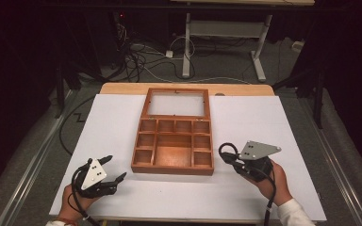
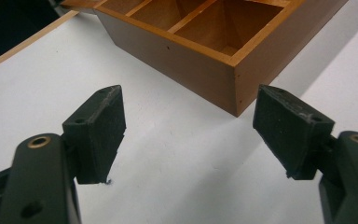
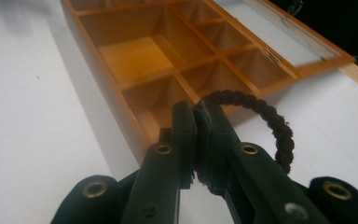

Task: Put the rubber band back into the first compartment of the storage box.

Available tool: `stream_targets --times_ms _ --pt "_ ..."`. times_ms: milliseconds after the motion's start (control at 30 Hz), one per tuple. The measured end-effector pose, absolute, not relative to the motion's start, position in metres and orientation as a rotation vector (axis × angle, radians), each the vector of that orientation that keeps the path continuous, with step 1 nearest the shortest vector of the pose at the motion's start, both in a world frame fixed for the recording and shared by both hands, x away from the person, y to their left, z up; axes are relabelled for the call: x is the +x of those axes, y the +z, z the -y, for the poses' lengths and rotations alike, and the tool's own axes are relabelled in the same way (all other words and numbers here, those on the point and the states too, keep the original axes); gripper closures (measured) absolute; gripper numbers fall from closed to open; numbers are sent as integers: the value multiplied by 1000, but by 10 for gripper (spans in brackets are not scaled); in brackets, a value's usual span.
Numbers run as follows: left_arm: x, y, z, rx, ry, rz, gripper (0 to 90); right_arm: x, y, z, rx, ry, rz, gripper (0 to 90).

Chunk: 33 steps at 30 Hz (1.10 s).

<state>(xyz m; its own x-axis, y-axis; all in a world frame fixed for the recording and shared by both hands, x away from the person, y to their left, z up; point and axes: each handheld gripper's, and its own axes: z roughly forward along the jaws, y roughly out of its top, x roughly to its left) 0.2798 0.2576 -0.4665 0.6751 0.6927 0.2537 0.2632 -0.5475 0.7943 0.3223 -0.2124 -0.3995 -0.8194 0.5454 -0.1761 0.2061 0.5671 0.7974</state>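
Here, right tongs [image 3: 200,122] clamped on dark hair tie [image 3: 275,126] beside unlabelled wooden box [image 1: 173,141].

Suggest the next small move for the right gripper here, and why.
Probably carry the dark braided hair tie, on which the right gripper is shut, over a compartment of the open wooden divided box: the compartments look empty, and the left gripper waits open.
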Motion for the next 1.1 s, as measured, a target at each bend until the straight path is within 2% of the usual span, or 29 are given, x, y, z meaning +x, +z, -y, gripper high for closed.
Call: stream_targets --times_ms 267,767,1100 --pt "280 -466 -258 2136 729 -728 249 339 -387 169 497 1190 -2430 856" --pt "279 -468 -256 2140 735 -726 249 379 -387 74 351 1136 -2575 857" --pt "278 -468 -258 2138 736 -723 249 409 -390 27 328 1028 -2636 857"
